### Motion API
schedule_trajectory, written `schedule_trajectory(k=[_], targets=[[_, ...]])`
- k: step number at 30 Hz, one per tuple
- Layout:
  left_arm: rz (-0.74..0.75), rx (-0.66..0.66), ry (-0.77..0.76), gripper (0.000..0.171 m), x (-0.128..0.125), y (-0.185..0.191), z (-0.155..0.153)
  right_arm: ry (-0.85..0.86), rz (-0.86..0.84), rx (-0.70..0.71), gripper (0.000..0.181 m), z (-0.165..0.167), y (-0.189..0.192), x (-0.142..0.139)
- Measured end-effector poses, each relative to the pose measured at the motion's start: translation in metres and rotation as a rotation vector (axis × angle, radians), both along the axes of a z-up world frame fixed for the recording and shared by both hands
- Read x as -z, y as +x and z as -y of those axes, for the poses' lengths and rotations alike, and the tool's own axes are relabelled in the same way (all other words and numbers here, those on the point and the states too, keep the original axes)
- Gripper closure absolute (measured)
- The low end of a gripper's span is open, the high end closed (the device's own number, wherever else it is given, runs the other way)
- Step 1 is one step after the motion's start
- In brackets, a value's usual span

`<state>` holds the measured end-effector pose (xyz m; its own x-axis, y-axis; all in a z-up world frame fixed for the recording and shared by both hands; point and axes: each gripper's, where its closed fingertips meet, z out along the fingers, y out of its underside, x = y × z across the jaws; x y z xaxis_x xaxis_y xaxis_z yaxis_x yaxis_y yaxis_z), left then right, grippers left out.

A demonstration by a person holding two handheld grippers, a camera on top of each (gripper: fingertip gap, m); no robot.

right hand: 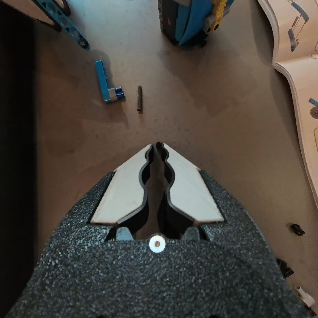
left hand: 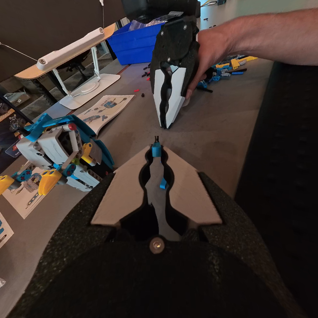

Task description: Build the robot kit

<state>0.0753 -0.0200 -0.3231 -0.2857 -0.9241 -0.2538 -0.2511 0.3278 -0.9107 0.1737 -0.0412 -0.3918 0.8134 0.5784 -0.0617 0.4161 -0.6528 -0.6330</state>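
While the left gripper (left hand: 156, 146) pinches a blue beam (left hand: 156, 150) at its tips, the right gripper (right hand: 157, 145), at 12 o'clock, appears clamped on a small black pin (right hand: 158, 144); either shallow grip could slip.

Model (left hand: 56, 154) left on table (left hand: 206, 137), booklet (left hand: 106, 110) behind it, bin (left hand: 134, 44) farther back

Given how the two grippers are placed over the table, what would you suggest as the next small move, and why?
Probably bring the right gripper, shut on a small black pin, toward the blue beam clamped in the left gripper; their tips already face each other closely.
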Motion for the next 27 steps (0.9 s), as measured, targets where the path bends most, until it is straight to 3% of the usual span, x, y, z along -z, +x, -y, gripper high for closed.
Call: schedule_trajectory(k=[27], targets=[[-0.019, 0.013, 0.028, 0.164, 0.0062, 0.0001, 0.0029, -0.031, -0.045, 0.047, 0.167, -0.0006, 0.003, -0.0002]])
